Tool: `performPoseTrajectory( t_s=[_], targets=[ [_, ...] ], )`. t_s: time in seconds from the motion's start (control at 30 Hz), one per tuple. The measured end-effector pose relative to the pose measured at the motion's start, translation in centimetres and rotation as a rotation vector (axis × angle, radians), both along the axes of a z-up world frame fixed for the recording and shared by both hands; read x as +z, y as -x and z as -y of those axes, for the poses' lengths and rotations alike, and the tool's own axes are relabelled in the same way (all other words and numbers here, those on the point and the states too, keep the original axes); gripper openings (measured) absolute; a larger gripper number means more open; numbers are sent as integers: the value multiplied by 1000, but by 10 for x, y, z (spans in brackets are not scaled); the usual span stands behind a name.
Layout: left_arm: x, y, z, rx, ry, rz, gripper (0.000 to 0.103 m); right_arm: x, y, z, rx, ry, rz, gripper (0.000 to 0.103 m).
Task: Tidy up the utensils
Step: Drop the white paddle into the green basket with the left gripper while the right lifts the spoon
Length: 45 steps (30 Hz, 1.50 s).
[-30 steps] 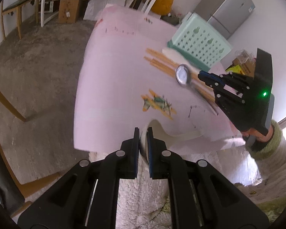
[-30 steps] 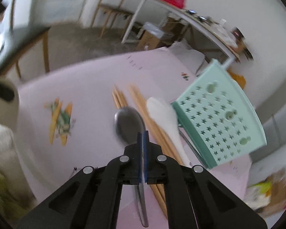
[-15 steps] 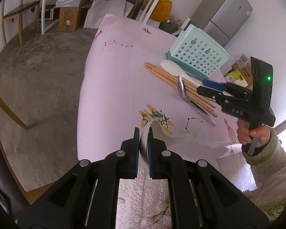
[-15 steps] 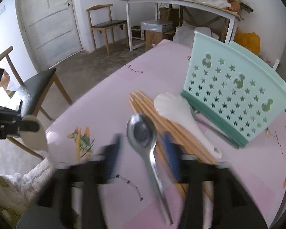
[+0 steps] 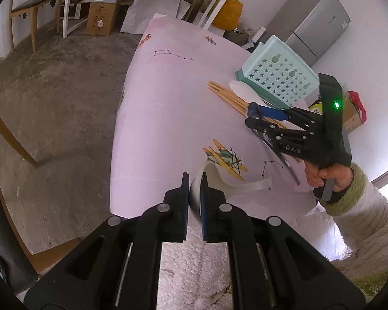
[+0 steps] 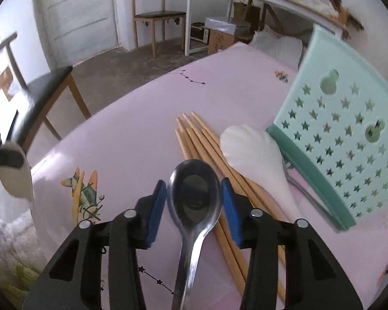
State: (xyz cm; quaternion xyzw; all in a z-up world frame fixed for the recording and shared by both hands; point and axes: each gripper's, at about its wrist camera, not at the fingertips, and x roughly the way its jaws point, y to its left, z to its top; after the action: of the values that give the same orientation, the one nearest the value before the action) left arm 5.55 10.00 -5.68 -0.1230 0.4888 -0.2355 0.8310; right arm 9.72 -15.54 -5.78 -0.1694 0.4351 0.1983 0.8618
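My left gripper [image 5: 194,183] is shut on the bowl of a white ceramic spoon [image 5: 219,178], held above the near edge of the pink table [image 5: 163,118], its handle pointing right. My right gripper [image 6: 194,188] straddles the bowl of a metal spoon [image 6: 194,180]. Its jaws are closing, and the blue pads [image 6: 157,206] stand just off the rims. That spoon lies across several wooden chopsticks [image 6: 194,139]. A white rice paddle [image 6: 253,155] rests beside them against a tilted teal basket [image 6: 349,139]. The left wrist view shows the right gripper [image 5: 249,115] over the chopsticks [image 5: 227,95].
Another metal utensil [image 6: 305,191] pokes out by the basket's lower edge. A dark-seated chair [image 6: 38,90] stands at the table's left corner, a second chair [image 6: 155,13] by the door. A fridge [image 5: 318,20], boxes and a long white table line the far walls.
My right gripper let go of the metal spoon's handle, opened wide, dropped toward the table and now brackets the spoon's bowl. The left gripper still holds the white spoon in the same place.
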Motion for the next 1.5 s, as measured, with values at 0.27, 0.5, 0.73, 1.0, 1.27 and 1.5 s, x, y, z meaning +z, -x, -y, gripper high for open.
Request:
performPoseTrajectory(
  t_s=[0.27,0.5,0.73,1.0,1.27,1.5],
  targets=[
    [-8,-5,-5,7,16,-20,7,0,24,-42,107,221,126,42],
    [-10,-7,-11,22,14,-22,6,5,31,-53,128,247,157,42],
    [8,-5,-23,64,16,31,7,39,35,-26,-22,146,230,41],
    [63,-20,-30,94,40,198,7,84,61,27,-282,-9,349,41],
    [152,-66,18,39,18,491,7,99,83,70,-457,-118,418,40],
    [193,-108,117,-107,-239,691,7,106,96,96,-506,-180,465,40]
  ],
)
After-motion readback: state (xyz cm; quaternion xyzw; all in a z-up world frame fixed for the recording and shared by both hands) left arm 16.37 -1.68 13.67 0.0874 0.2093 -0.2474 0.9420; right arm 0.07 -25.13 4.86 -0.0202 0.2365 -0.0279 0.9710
